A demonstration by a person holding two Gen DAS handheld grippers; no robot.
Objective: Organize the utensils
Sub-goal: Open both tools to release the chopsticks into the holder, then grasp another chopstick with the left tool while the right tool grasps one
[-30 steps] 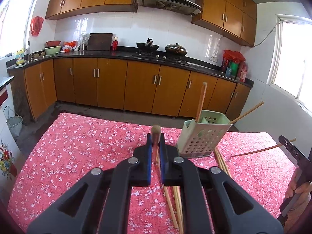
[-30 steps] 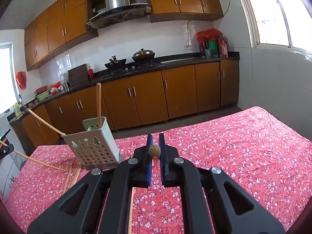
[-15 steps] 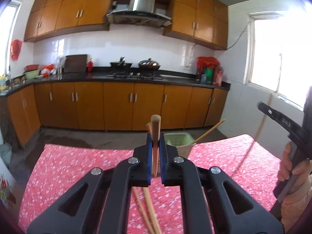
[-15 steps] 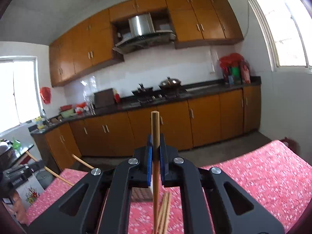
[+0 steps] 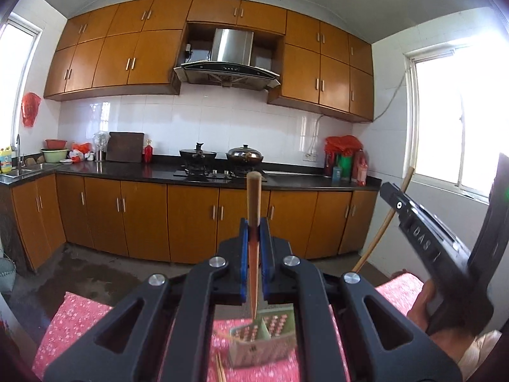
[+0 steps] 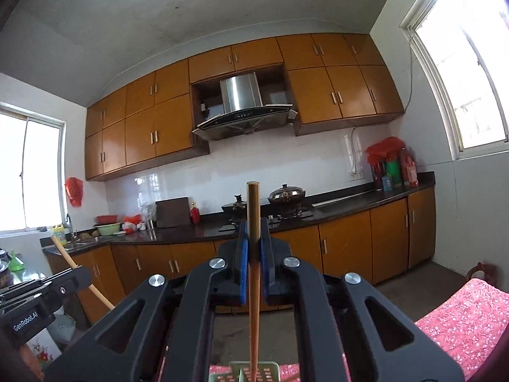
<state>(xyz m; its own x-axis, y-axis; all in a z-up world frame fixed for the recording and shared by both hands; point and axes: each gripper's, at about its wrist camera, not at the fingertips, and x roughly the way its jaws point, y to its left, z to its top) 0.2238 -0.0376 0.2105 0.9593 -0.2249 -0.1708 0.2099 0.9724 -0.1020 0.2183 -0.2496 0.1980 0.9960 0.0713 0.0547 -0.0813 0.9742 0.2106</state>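
Note:
My left gripper [image 5: 253, 238] is shut on a wooden chopstick [image 5: 254, 254] that stands upright, its tip just above the pale green perforated holder [image 5: 262, 343] on the red flowered tablecloth [image 5: 73, 321]. My right gripper [image 6: 253, 251] is shut on another wooden chopstick [image 6: 253, 286], also upright, its lower end over the holder [image 6: 254, 371]. The right gripper with its chopstick [image 5: 385, 222] shows at the right of the left wrist view. The left gripper's chopstick [image 6: 79, 270] shows at the left of the right wrist view.
A loose chopstick [image 5: 220, 369] lies on the cloth left of the holder. Behind are wooden kitchen cabinets [image 5: 191, 219], a dark counter with a stove and pots [image 5: 219, 156], and windows on both sides. The table's right part [image 6: 461, 321] shows in the right wrist view.
Both grippers have lifted their chopsticks off the table, tipped them upright and brought them over the holder. Both cameras have tilted upward toward the cabinets.

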